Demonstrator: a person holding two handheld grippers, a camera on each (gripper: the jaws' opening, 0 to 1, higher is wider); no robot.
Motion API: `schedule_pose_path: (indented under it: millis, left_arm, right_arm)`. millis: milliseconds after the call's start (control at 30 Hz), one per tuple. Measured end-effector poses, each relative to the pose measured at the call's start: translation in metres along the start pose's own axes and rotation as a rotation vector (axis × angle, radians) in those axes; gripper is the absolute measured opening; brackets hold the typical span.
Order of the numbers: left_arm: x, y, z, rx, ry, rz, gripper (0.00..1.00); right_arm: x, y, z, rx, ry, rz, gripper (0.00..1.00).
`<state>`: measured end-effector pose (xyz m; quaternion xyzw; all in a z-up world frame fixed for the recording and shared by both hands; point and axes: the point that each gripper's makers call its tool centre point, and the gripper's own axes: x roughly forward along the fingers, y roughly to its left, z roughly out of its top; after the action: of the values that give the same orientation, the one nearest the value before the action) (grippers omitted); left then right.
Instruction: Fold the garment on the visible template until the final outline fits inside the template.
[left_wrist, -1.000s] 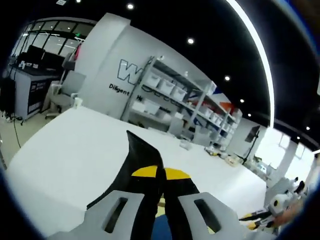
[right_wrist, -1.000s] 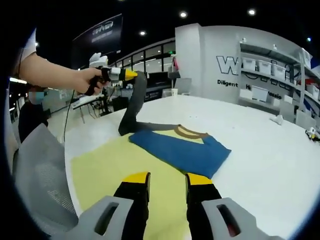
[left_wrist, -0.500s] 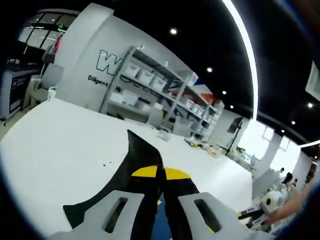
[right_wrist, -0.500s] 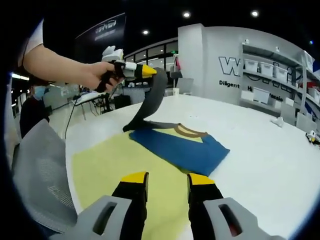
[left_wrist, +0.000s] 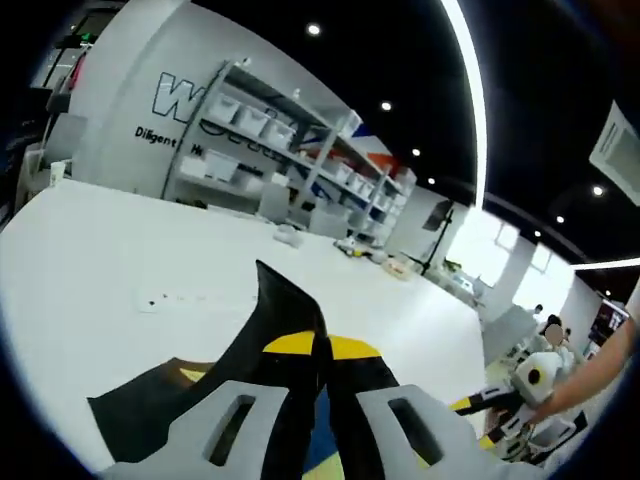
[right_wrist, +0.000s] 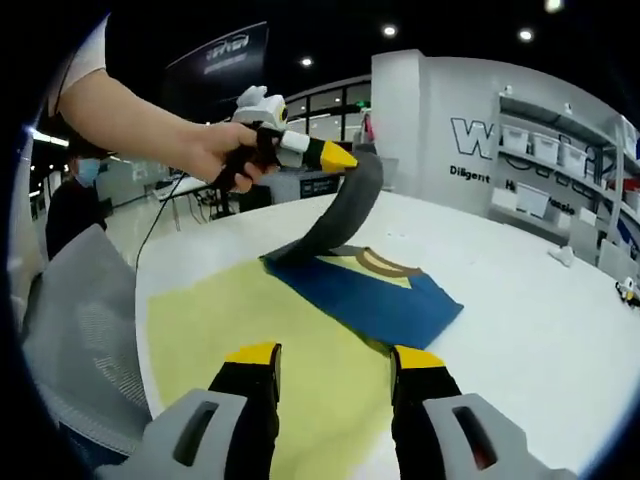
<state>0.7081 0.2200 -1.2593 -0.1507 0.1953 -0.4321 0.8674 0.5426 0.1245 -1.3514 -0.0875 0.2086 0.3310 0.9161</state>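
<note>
My left claw (right_wrist: 345, 160) is clenched on the dark sleeve (right_wrist: 340, 215) of the garment (right_wrist: 385, 300), lifting it in an arc above the white counter (right_wrist: 560, 330); in the left gripper view that sleeve (left_wrist: 275, 320) rises from between my pinched jaws. The blue body of the garment lies flat, partly on the yellow template (right_wrist: 220, 330), its collar toward the far side. My right claw (right_wrist: 335, 365) hangs released above the template's near edge, jaws apart, gripping nothing.
</note>
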Motion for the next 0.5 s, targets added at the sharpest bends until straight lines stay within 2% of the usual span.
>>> schedule_pose_path:
  millis: [167, 233, 500]
  left_arm:
    - [0.014, -0.011, -0.026, 0.033, 0.066, -0.016, 0.00]
    - [0.022, -0.004, -0.037, 0.037, 0.091, -0.010, 0.00]
    - [0.043, -0.006, -0.068, 0.047, 0.164, 0.006, 0.01]
  right_arm:
    - [-0.001, -0.001, -0.003, -0.003, 0.005, 0.007, 0.41]
    - [-0.003, -0.002, -0.004, -0.004, 0.006, 0.009, 0.41]
    - [-0.007, -0.007, -0.009, -0.004, 0.013, 0.020, 0.43]
